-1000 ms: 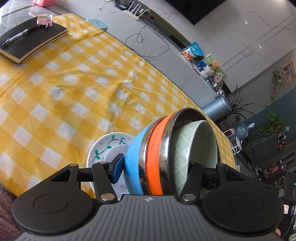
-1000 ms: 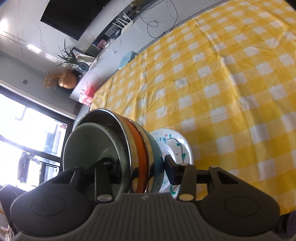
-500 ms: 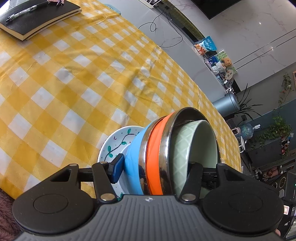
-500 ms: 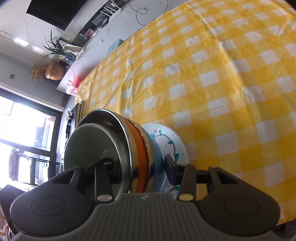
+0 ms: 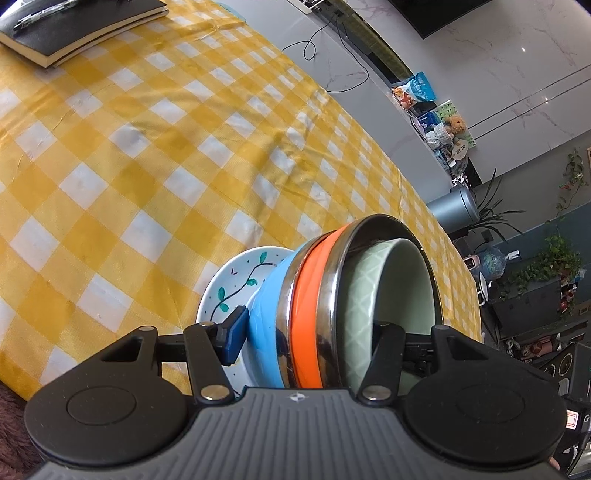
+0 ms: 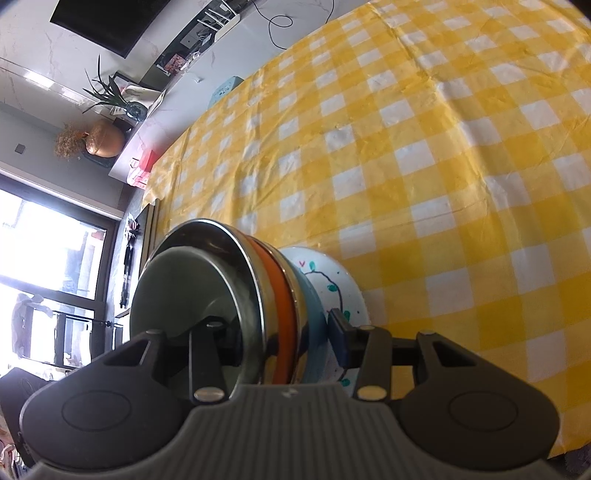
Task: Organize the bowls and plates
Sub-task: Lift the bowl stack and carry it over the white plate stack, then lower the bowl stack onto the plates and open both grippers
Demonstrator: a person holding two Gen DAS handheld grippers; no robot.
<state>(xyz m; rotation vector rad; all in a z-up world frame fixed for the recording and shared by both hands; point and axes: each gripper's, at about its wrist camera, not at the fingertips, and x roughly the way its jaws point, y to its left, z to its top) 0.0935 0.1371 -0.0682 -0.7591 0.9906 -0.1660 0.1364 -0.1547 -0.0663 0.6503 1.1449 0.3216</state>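
A nested stack of bowls (image 5: pixel 354 295) is gripped from both sides: a pale green bowl (image 6: pixel 184 291) innermost, then steel, orange, steel and light blue (image 5: pixel 266 314). Under the blue bowl is a white plate with green leaf sprigs (image 5: pixel 236 284) (image 6: pixel 332 280). My left gripper (image 5: pixel 310 332) is shut across the stack's wall, its blue pad (image 5: pixel 232 334) on the blue bowl and its other finger inside the green bowl. My right gripper (image 6: pixel 277 336) holds the opposite side the same way. I cannot tell whether the plate rests on the cloth.
A yellow-and-white checked tablecloth (image 5: pixel 147 166) covers the table. A black notebook with a pen (image 5: pixel 74 29) lies at its far corner. Beyond the table's far edge run a grey counter with cables (image 5: pixel 332 44) and a grey bin (image 5: pixel 454 206).
Both grippers have sunk a little toward the table with the stack. More of the leaf plate shows beside the blue bowl. Neither grip has changed.
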